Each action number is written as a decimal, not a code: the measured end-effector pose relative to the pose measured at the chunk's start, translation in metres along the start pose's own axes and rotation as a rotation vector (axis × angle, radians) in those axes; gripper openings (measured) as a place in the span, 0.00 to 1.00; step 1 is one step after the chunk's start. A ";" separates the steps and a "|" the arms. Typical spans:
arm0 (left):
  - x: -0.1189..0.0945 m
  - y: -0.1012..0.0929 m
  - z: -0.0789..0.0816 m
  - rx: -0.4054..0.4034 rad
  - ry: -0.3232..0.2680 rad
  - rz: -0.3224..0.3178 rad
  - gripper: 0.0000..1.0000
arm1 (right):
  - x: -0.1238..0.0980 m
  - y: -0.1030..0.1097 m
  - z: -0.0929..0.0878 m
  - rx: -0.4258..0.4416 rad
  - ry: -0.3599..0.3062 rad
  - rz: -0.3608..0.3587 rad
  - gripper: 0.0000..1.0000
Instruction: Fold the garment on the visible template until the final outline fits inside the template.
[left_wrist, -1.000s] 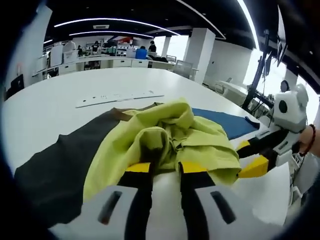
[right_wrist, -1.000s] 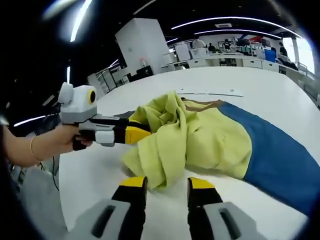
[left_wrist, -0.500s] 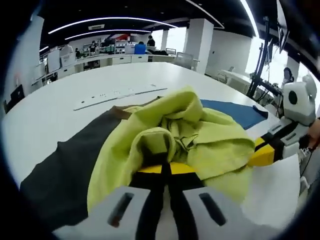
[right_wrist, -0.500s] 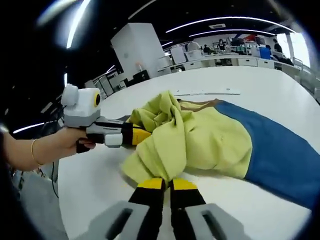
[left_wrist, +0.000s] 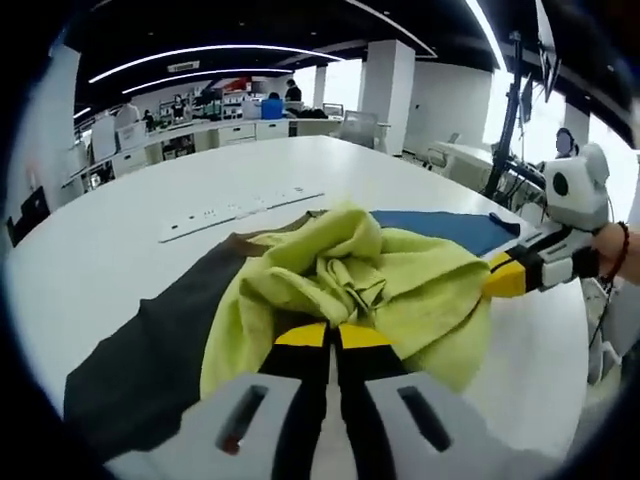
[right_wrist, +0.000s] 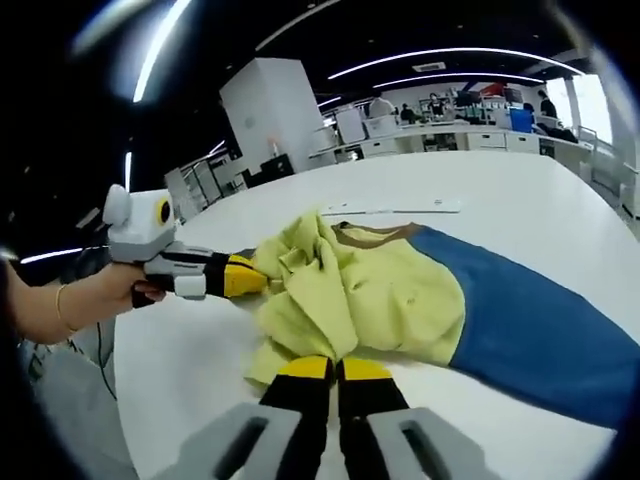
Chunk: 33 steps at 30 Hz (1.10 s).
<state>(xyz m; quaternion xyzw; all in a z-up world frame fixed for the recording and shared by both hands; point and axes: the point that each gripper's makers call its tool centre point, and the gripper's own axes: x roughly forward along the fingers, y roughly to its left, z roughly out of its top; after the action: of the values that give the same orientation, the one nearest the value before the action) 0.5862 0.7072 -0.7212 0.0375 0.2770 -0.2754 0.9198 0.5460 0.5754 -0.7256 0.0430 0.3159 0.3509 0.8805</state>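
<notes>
A crumpled yellow-green garment (left_wrist: 350, 275) (right_wrist: 350, 290) lies bunched on a flat template on the white table. The template looks dark grey-brown (left_wrist: 150, 340) in the left gripper view and blue (right_wrist: 540, 330) in the right gripper view; a blue strip (left_wrist: 440, 228) also shows past the garment. My left gripper (left_wrist: 335, 335) is shut on a near fold of the garment. My right gripper (right_wrist: 335, 368) is shut on another edge of it. Each gripper appears in the other's view, held by a hand (right_wrist: 90, 300), its yellow tips (left_wrist: 505, 278) (right_wrist: 240, 275) at the cloth.
A long white strip (left_wrist: 240, 205) (right_wrist: 395, 210) lies on the table beyond the template. The white table (left_wrist: 90, 240) stretches wide around it. Desks, a white pillar (right_wrist: 265, 105) and people stand far back.
Both grippers went from open to shut on the garment's edges. The cloth has since been lifted and gathered a little; the views have shifted with the hands.
</notes>
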 end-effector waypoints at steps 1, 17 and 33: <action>-0.003 0.000 0.000 0.005 -0.001 0.004 0.00 | -0.003 0.000 0.001 -0.003 0.000 -0.003 0.00; -0.056 -0.011 -0.004 -0.001 0.017 -0.026 0.00 | -0.033 0.003 0.012 -0.077 0.020 0.008 0.00; -0.104 -0.020 -0.033 0.004 0.083 -0.053 0.00 | -0.053 0.043 -0.006 -0.185 0.117 0.115 0.00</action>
<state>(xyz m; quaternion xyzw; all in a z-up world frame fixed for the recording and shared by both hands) 0.4877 0.7480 -0.6924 0.0433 0.3152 -0.2984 0.8999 0.4878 0.5726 -0.6897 -0.0407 0.3300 0.4303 0.8392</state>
